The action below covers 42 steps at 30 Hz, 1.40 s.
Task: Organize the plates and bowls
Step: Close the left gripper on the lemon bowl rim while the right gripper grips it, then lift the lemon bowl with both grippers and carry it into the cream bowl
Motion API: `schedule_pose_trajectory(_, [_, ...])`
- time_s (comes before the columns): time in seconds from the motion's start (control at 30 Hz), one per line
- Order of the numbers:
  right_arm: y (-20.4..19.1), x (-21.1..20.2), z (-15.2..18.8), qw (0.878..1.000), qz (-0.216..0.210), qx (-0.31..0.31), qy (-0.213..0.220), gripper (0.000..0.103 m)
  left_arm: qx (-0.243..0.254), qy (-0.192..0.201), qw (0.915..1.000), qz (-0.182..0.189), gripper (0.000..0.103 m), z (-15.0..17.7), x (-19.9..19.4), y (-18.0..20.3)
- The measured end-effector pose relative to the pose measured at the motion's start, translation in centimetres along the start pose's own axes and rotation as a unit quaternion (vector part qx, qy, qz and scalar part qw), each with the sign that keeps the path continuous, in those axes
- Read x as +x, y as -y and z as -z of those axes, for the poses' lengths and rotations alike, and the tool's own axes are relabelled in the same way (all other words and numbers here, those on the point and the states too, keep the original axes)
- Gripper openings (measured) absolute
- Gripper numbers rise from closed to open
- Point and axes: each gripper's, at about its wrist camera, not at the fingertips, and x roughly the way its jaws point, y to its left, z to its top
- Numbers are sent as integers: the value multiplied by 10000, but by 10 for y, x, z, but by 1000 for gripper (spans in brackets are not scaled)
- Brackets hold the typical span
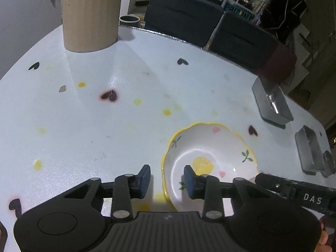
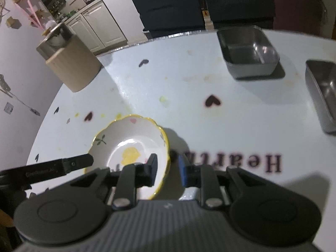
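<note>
A white bowl point(image 1: 210, 147) with a wavy yellow rim, painted hearts, leaves and a yellow flower sits on the white table point(image 1: 94, 126). My left gripper point(image 1: 167, 180) is open and straddles the bowl's near left rim, one finger inside, one outside. In the right wrist view the same bowl point(image 2: 130, 138) shows, and my right gripper point(image 2: 168, 167) is open and straddles its right rim in the same way. Neither pair of pads presses the rim.
A beige ribbed holder point(image 1: 91, 16) stands at the table's far left. Two metal trays point(image 2: 247, 52) point(image 2: 323, 92) sit at the far right. Dark chairs point(image 1: 184, 14) stand behind the far edge. The table has printed hearts and yellow spots.
</note>
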Motion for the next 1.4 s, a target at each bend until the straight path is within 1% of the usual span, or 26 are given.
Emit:
schedule_pose_trajectory(0.03, [-1,4,1,10000,-9,-15,-56,28,18,-26,10000,-14,33,0,2,0])
schedule_pose_trajectory(0.1, [-4,9,2,9998,35,-114,-142,28,43,-78,10000,-34,28,1,7,0])
schedule_pose_trajectory(0.17, [-6,13,4,9996,78,-180,-190,28,66,-111,9999,-68,27,1,12,-2])
schedule_pose_trajectory(0.27, [-4,20,4,9995,86,-135,-279,21,124,-145,9998,-102,27,1,19,-3])
schedule_pose_trajectory(0.3, [-4,23,4,9995,117,-105,-292,16,139,-163,9997,-115,27,0,21,-3])
schedule_pose_trajectory(0.33, [-4,24,4,9995,161,-78,-265,15,146,-188,9996,-123,26,1,23,-4])
schedule_pose_trajectory(0.47, [-4,27,3,9995,149,-103,-251,12,132,-235,9996,6,26,1,28,-8])
schedule_pose_trajectory(0.57, [-6,33,3,9993,110,-149,-322,12,198,-243,9995,74,22,3,30,-7])
schedule_pose_trajectory(0.73, [-9,49,2,9987,161,-222,-440,14,313,-228,9992,132,20,6,32,-1])
schedule_pose_trajectory(0.8, [-9,51,1,9989,140,-218,-398,14,349,-216,9990,162,17,6,33,2])
schedule_pose_trajectory(0.83, [-8,51,0,9989,118,-213,-398,14,275,-222,9992,171,17,6,33,1])
schedule_pose_trajectory(0.9, [-6,51,0,9991,66,-196,-365,13,120,-231,9994,230,12,5,33,-3])
schedule_pose_trajectory(0.97, [-6,49,3,9991,69,-274,-301,12,20,-223,9993,293,10,7,32,-7])
schedule_pose_trajectory(1.07, [-8,46,7,9990,108,-372,-209,12,-30,-237,9994,266,10,8,29,-8])
schedule_pose_trajectory(1.17, [-7,43,8,9993,34,-336,-184,12,-78,-293,9992,252,9,8,27,-8])
schedule_pose_trajectory(1.4, [-6,28,8,9997,4,-245,-12,11,-41,3,9994,335,9,3,3,2])
